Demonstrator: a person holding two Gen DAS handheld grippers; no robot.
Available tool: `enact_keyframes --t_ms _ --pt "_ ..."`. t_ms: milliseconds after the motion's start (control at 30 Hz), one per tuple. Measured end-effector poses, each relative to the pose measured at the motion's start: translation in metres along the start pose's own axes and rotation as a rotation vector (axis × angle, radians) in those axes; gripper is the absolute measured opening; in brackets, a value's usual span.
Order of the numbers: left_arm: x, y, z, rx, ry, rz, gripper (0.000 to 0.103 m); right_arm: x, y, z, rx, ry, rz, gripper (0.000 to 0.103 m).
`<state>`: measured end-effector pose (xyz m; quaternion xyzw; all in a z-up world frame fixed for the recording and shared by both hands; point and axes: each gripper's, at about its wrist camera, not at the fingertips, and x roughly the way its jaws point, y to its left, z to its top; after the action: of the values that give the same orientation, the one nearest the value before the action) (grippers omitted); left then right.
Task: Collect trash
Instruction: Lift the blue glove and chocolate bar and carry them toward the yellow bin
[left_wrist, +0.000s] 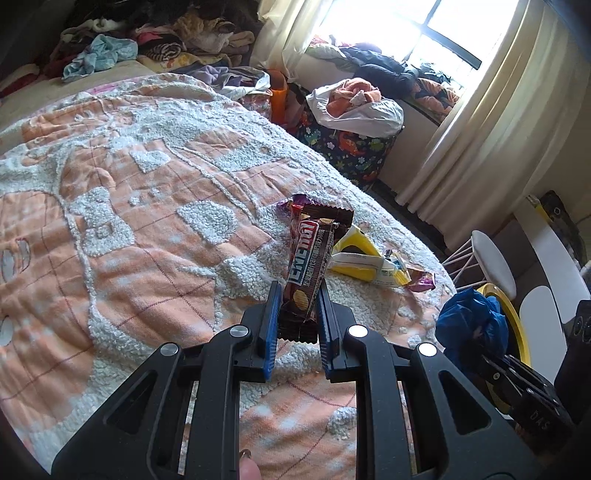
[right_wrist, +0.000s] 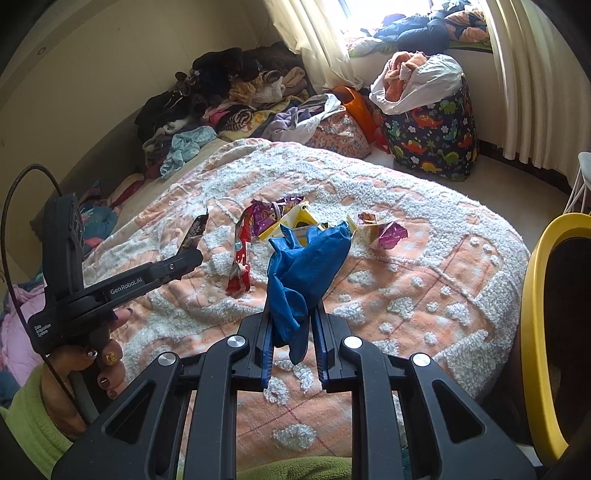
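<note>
Holding one piece each: left tongs (left_wrist: 298, 295) clenched on brown snack wrapper (left_wrist: 308, 266), right tongs (right_wrist: 291, 325) on blue plastic bag (right_wrist: 303, 269); more wrappers (right_wrist: 284, 221) left on bed (right_wrist: 424, 288), yellow-rimmed bin (right_wrist: 539, 295) beside it.

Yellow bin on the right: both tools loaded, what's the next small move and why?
Probably carry the right tool sideways over the yellow bin and drop there. It is shut on the blue plastic scrap, and the bin rim is right beside it. The left tool grips the brown snack wrapper and can follow.

A peach-and-white bedspread (right_wrist: 424, 280) covers the bed. Clothes (right_wrist: 221, 107) are piled behind it. A dinosaur-print bag (right_wrist: 432, 140) stands near the curtains (right_wrist: 535, 74).
</note>
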<state>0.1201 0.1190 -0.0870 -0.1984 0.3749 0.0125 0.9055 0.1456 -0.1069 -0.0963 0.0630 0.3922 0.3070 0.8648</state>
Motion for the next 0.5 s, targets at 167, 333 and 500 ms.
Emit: enact_keyframes --t_ms 167,333,500 --pt "-0.004 -0.009 0.000 0.021 -0.007 -0.006 0.013 -0.011 -0.006 0.003 0.005 -0.023 -0.001 0.018" --pt "-0.007 -0.019 0.000 0.037 -0.012 -0.016 0.013 -0.022 -0.009 0.005 0.009 -0.049 -0.009 0.018" --pt "-0.009 -0.029 -0.001 0.050 -0.013 -0.025 0.013 -0.034 -0.014 0.007 0.013 -0.075 -0.010 0.018"
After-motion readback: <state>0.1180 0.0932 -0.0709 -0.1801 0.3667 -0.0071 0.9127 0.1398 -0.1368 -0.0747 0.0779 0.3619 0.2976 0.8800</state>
